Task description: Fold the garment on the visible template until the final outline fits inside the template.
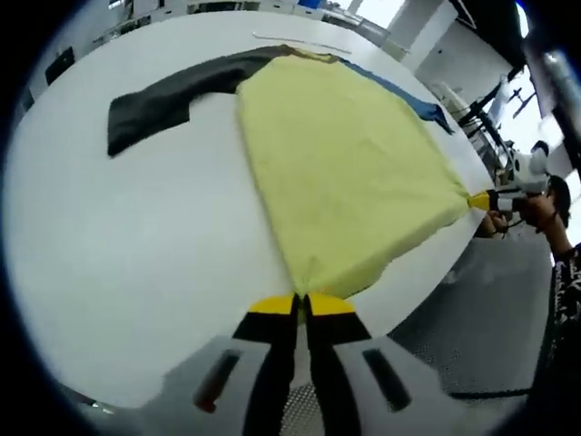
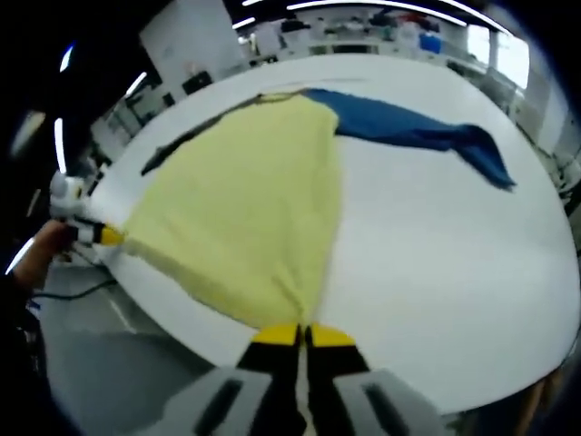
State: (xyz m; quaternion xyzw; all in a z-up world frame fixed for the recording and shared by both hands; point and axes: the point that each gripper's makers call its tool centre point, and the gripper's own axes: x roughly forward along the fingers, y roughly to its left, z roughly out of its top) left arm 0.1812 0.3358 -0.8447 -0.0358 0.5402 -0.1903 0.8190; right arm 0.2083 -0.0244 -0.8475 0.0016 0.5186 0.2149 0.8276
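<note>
A yellow garment (image 1: pixel 349 173), with a dark sleeve (image 1: pixel 159 100) at upper left of the left gripper view and a blue sleeve (image 2: pixel 418 132) at upper right of the right gripper view, lies stretched across the white table (image 1: pixel 118 263). The left gripper (image 1: pixel 302 304) and right gripper (image 2: pixel 302 334) each pinch a hem corner at bottom centre. Uneven pulling could drag the cloth over the table edge or skew the fold.

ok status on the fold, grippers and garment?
Left gripper and right gripper both shut on yellow garment's hem corners. Body spread on white table; dark sleeve and blue sleeve splayed out. Nothing in the way.
</note>
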